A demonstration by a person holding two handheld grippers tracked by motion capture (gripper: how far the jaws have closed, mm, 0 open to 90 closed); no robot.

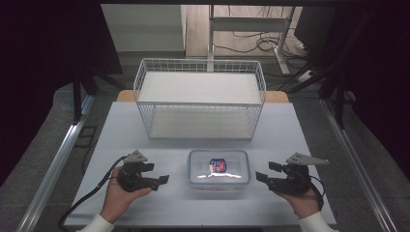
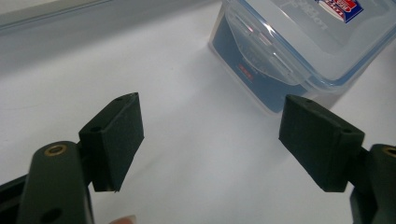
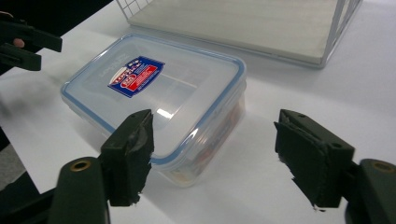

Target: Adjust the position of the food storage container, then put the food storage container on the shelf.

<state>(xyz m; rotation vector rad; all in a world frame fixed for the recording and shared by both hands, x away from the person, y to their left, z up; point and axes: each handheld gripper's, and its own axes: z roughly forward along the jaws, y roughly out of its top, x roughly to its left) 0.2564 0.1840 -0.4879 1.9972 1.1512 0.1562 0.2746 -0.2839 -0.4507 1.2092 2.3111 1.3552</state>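
Lidded clear box between left gripper and right gripper, both agape, empty; contents unclear.

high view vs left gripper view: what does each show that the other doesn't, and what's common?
High view only: the wire basket behind the box, the right gripper open to the box's right, both hands and the floor around the table.
Left gripper view only: a close look at the box's side latch and the left gripper pads, open with nothing between.
Both: the lidded clear box with its red-blue label, the white tabletop, the left gripper.
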